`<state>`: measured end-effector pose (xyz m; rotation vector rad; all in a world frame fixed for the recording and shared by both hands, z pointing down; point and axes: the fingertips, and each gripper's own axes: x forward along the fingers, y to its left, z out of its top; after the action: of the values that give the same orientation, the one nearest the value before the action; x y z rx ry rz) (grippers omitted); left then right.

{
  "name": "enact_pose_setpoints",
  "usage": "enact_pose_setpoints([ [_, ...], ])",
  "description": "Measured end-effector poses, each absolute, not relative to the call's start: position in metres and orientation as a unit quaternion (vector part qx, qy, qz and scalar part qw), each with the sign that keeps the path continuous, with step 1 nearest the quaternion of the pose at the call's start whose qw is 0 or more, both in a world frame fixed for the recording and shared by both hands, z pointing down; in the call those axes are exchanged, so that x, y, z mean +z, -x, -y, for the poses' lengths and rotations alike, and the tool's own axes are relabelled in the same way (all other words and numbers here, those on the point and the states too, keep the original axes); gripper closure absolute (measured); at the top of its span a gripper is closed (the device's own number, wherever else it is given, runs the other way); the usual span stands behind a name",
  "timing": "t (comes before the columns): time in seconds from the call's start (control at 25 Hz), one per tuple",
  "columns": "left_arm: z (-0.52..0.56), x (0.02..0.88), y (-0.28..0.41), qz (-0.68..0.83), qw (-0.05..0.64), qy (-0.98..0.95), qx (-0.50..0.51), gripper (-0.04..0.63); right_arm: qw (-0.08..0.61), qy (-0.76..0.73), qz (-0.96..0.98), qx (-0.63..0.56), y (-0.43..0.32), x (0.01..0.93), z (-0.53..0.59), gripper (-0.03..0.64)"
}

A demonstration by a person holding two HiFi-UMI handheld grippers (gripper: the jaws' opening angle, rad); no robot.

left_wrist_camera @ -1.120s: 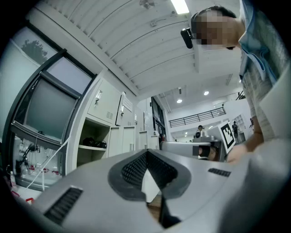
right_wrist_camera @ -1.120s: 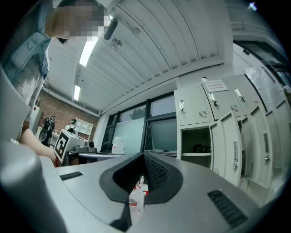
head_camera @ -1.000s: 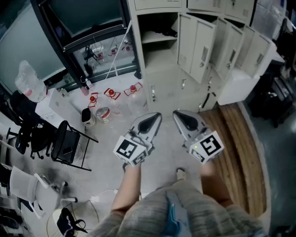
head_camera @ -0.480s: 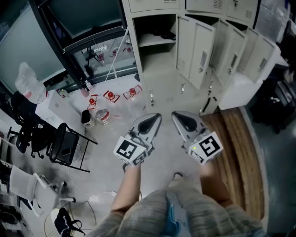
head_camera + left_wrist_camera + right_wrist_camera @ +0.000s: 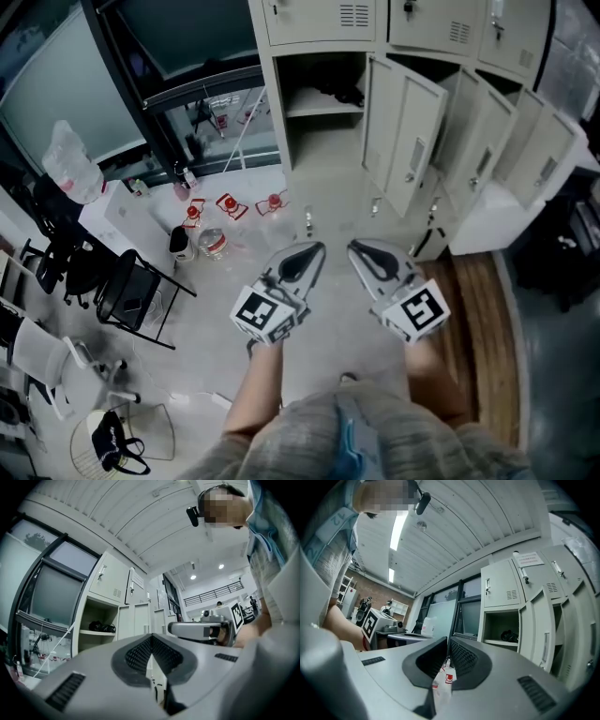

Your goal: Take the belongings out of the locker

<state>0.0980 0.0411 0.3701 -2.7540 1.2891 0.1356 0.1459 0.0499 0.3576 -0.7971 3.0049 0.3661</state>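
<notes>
Closed, empty: left hand-held gripper and right hand-held gripper, short of the locker. Open jaws before reaching its dark shelf item, maybe a bag.

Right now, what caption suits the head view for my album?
Both shut, the left gripper and right gripper face an open locker with dark belongings inside.
</notes>
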Motion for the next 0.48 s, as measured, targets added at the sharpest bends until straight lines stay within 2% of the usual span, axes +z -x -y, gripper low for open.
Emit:
enact_pose_setpoints([
  [0.32,-0.010,0.367,-0.106,-0.441,0.057,0.895,0.032,0.592,0.035,0.232,-0.968,0.087,-0.157,0.349,-0.016,0.614],
  [0.48,0.009,0.364,-0.103,-0.441,0.065,0.895,0.031,0.592,0.026,0.232,-0.968,0.096,-0.151,0.353,0.003,0.614],
])
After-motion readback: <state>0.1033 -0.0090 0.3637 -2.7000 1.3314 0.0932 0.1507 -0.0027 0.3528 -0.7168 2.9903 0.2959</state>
